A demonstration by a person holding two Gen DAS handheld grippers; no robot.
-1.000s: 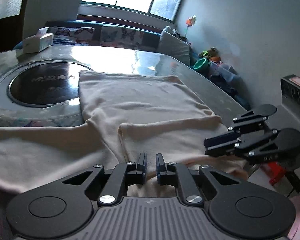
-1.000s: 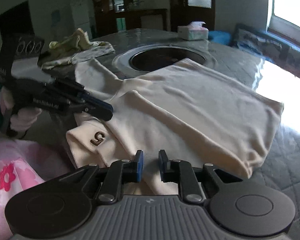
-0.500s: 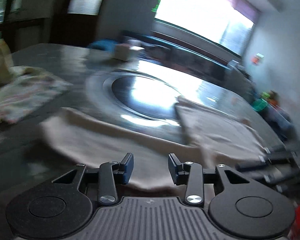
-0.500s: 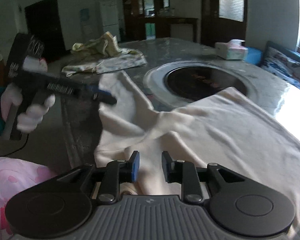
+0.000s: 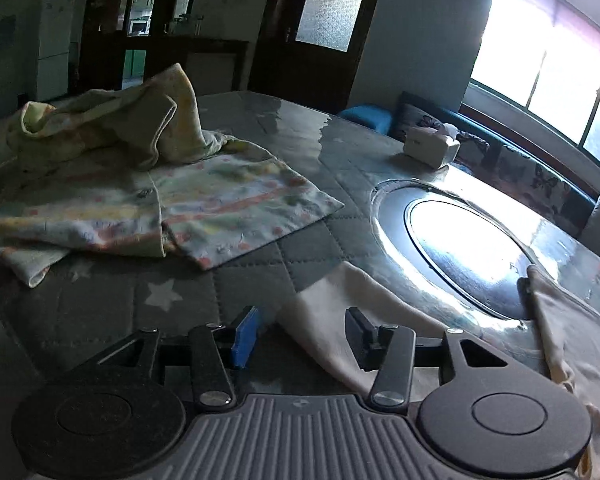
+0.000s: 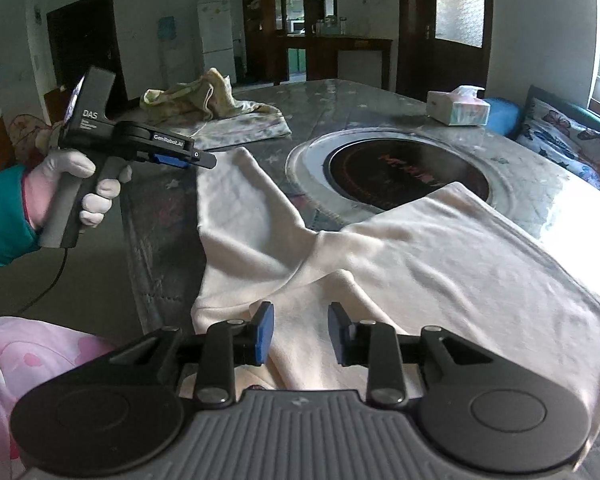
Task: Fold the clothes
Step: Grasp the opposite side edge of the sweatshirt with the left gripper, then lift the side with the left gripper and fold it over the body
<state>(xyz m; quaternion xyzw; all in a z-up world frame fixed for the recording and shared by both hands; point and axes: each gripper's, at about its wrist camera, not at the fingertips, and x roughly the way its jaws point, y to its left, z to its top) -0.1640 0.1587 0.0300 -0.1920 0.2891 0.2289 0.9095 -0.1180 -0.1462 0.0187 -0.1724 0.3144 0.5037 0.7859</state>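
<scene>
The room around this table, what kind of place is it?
Most likely a home's dining and living room: a table with a built-in round cooktop, a fridge by the far wall, and a cushioned window bench.

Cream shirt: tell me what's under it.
The cream shirt lies on the quilted table cover, its far edge overlapping the round cooktop's rim. Whatever else lies beneath is hidden.

Soft matt cream cloth garment lies on a glossy table beside quilted fabric

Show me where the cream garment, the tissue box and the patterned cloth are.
cream garment (image 6: 440, 264), right wrist view, middle of its body
tissue box (image 6: 458, 109), right wrist view, front face
patterned cloth (image 5: 220, 200), left wrist view, flat spread part
</scene>
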